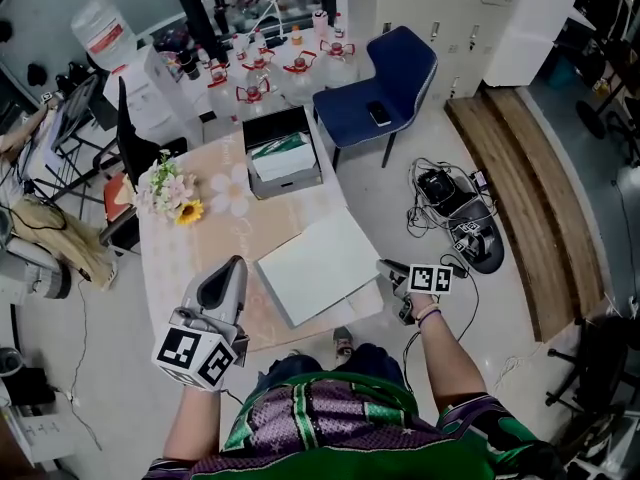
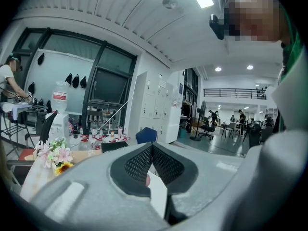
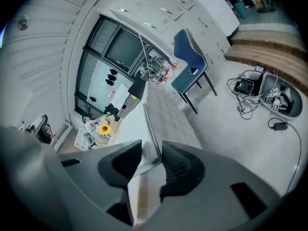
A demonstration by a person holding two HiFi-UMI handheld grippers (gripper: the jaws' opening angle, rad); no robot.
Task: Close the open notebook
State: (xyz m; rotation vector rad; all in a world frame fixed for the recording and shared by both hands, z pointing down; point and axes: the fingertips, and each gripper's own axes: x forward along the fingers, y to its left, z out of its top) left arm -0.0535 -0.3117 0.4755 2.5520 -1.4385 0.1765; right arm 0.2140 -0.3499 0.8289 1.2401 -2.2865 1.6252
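Item: pale grey, flat rectangular notebook (image 1: 318,266), lying askew on the bench (image 1: 170,258), which wore a beige flower-patterned cloth. It appeared closed. Its near right corner reached the bench's right edge.

Right hand-held gripper (image 3: 151,153): jaws wide apart, the notebook's edge between them, pads not pressing on it.

Left hand-held gripper (image 1: 236,264): jaws together at the tips, over bare cloth just left of the notebook.

Open room: bare cloth to the left of and behind the notebook, up to a pink-and-yellow flower bunch (image 1: 168,190) and an open black box of papers (image 1: 275,124). Bare floor lay right of the bench, with a blue padded chair (image 1: 390,78) and tangled black cables (image 1: 440,193) well apart.

Markings: black-and-white square markers on both gripper cubes; red label on a clear water jug (image 1: 103,30), too small to read.
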